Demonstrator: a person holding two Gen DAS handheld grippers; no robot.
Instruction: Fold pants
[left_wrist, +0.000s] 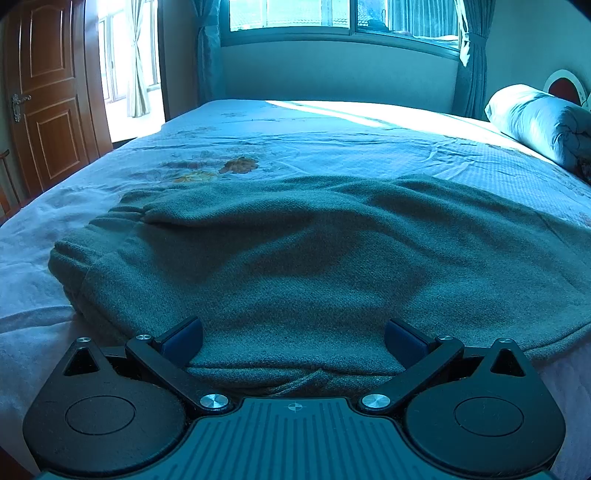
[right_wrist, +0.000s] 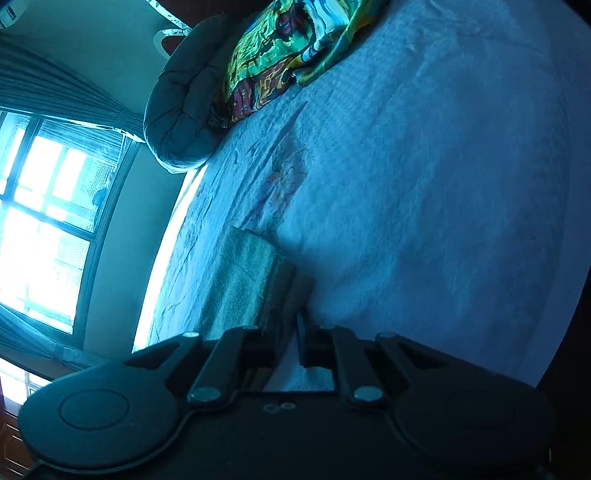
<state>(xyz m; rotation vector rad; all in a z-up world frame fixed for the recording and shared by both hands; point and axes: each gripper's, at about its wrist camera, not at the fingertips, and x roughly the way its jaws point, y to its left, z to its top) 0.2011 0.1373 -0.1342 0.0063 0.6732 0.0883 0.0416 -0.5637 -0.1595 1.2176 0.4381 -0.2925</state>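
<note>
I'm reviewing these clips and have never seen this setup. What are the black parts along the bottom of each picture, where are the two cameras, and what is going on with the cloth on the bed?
Each picture comes from a camera mounted on a hand-held two-finger gripper, looking forward along its fingers; a person carries one in each hand. The black parts are the gripper bodies.

In the left wrist view, the left gripper is open, its blue pads spread on either side of the near edge of the green pants, which lie flat on the bed.

The right wrist view is tilted sideways. The right gripper has its fingers drawn close together at the edge of the pants; it seems to pinch the fabric. A rolled quilt and patterned cloth sit further up.
</note>
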